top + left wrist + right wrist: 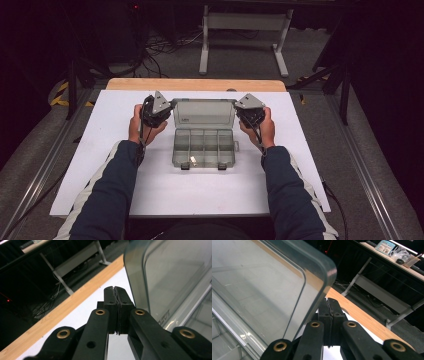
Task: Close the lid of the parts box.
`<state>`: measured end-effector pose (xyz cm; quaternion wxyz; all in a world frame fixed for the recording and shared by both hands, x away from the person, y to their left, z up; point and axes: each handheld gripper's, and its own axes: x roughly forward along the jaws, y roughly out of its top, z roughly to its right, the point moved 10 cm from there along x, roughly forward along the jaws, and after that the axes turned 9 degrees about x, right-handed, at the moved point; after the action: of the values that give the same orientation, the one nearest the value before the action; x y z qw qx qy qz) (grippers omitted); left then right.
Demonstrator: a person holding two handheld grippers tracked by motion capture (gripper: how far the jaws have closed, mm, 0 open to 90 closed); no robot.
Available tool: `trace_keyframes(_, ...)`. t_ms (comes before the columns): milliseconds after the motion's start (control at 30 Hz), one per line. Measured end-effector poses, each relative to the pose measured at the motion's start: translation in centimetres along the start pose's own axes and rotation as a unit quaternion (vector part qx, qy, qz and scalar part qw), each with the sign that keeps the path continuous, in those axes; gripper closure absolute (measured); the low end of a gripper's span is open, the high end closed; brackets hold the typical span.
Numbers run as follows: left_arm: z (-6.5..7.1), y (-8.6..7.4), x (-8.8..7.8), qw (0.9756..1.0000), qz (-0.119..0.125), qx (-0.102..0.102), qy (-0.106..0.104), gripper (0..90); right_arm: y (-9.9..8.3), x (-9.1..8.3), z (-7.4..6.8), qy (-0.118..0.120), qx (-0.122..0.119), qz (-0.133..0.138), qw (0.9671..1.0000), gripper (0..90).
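We have the clear plastic compartment box (204,147) open at the middle of the white table (100,170), its lid (204,114) standing raised at the back. Our left gripper (115,290) and right gripper (329,302) flank the lid's upper corners, jaws pressed together on nothing. We judge opening done; closing or filling remains.

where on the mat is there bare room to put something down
The white mat is bare between the open organizer box and the near table edge, and along its left and right margins outside the forearms. It is crowded at the box's raised lid, where the left tool and right tool flank its corners.
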<state>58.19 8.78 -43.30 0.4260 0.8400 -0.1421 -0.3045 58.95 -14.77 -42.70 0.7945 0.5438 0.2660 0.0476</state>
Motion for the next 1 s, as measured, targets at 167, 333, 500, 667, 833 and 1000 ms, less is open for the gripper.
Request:
trace_keyframes(167,0.0,0.4,-0.5,0.9999,0.009,-0.012,0.0,88.8,0.2,-0.5,0.1,0.0,0.007,0.003,1.0,90.0)
trace_keyframes(333,0.1,0.7,-0.9,0.9997,0.013,-0.02,0.0,88.4,0.3,-0.9,0.3,0.002,0.019,0.006,0.9998,90.0)
trace_keyframes(500,0.2,1.0,-1.1,0.9996,0.02,-0.022,0.001,88.4,0.5,-1.3,0.1,0.008,0.021,0.01,0.9997,90.0)
trace_keyframes(667,0.3,1.1,-1.3,0.9995,0.02,-0.022,0.004,88.0,0.5,-1.5,-0.3,0.013,0.021,0.011,0.9996,90.0)
trace_keyframes(833,0.6,1.1,-1.5,0.9995,0.021,-0.024,0.004,88.1,0.3,-1.6,-0.6,0.018,0.025,0.009,0.9995,90.0)
trace_keyframes(1000,0.9,1.3,-1.5,0.9994,0.022,-0.025,0.004,88.8,0.3,-1.8,-0.8,0.017,0.028,0.011,0.9994,90.0)
